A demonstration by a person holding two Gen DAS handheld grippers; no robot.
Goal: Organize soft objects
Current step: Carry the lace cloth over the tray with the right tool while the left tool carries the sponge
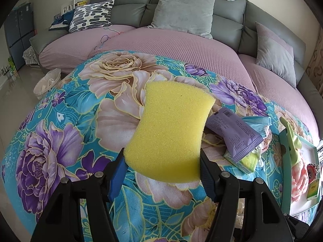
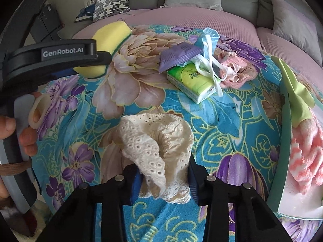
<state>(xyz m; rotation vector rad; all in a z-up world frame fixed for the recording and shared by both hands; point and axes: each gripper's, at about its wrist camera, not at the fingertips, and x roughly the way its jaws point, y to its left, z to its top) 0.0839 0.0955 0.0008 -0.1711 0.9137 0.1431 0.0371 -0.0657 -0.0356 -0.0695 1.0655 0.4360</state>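
My left gripper [image 1: 161, 157] is shut on a yellow sponge [image 1: 171, 121], squeezed at its near end and held above the floral cover [image 1: 66, 121]. From the right wrist view the same sponge [image 2: 109, 34] shows a green scouring side. My right gripper [image 2: 162, 167] is shut on a cream lace cloth [image 2: 157, 139], which bunches up between the blue pads just over the cover. A teal-rimmed tray [image 2: 284, 141] at the right holds a green glove [image 2: 296, 92] and a pink fluffy cloth [image 2: 306, 153].
A pile lies beyond the lace cloth: a purple packet [image 2: 177, 54], a green tissue pack [image 2: 191, 80], a blue and white mask [image 2: 208, 40] and a pink cloth [image 2: 238, 68]. A grey sofa [image 1: 129, 14] with cushions stands behind. A hand [image 2: 28, 139] grips the left handle.
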